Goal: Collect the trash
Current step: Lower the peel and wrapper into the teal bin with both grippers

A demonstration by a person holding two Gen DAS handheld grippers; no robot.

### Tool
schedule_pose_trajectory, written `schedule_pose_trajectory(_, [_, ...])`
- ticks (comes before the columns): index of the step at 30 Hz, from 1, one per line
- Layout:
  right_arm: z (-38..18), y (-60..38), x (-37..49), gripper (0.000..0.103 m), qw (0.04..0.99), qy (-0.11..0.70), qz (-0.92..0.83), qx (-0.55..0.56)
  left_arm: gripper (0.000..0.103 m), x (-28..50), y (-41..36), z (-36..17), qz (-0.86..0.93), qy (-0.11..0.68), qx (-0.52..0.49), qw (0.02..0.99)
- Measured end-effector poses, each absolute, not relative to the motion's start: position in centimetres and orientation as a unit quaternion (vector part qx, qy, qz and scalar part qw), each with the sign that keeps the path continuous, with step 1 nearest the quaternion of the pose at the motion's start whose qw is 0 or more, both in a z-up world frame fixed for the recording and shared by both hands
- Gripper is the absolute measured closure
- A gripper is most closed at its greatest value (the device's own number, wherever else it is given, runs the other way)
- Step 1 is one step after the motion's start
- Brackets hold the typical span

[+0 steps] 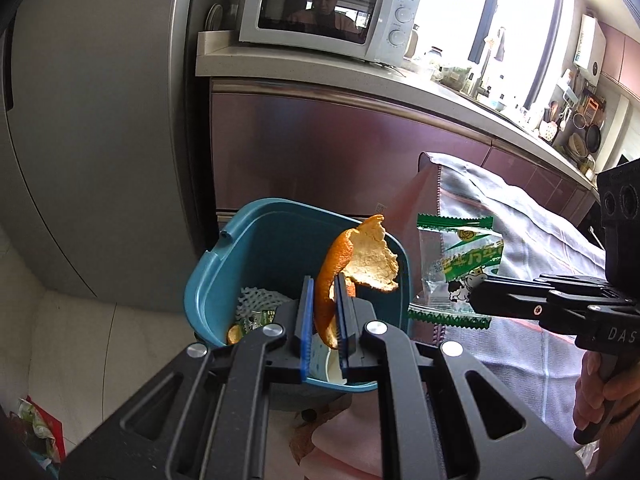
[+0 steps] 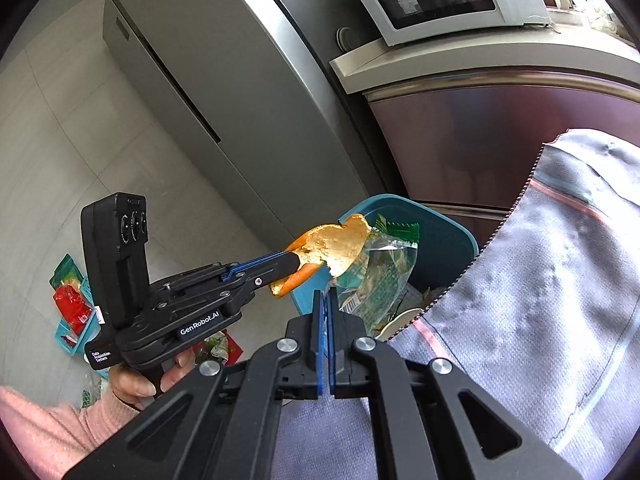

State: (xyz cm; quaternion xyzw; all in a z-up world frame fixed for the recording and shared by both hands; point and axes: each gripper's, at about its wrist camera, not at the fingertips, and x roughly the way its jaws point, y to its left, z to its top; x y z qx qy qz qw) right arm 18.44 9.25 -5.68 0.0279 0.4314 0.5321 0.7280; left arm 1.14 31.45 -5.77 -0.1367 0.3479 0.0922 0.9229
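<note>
Two grippers (image 1: 324, 280) (image 2: 325, 296) are counted, one orange peel (image 1: 360, 256), one green-edged clear wrapper (image 1: 460, 268), one teal bin (image 1: 224, 280), one microwave (image 1: 324, 12), one fridge (image 1: 100, 120).

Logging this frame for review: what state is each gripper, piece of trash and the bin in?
Left gripper: shut on orange peel.
Orange peel: held above the bin.
Right gripper: shut on wrapper.
Wrapper: held, hanging by the bin's rim.
Bin: open, trash already inside.
Microwave: door closed.
Floor packets: not yet collected.
</note>
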Motion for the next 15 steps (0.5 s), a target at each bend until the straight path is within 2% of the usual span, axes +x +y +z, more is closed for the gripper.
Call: schedule_pose_trajectory(15, [-7.7, 12.8, 20.2, 0.102, 0.721, 0.471, 0.508, 0.003, 0.092, 3.0, 32.4, -8.1, 0.109, 0.373, -0.142, 0.91])
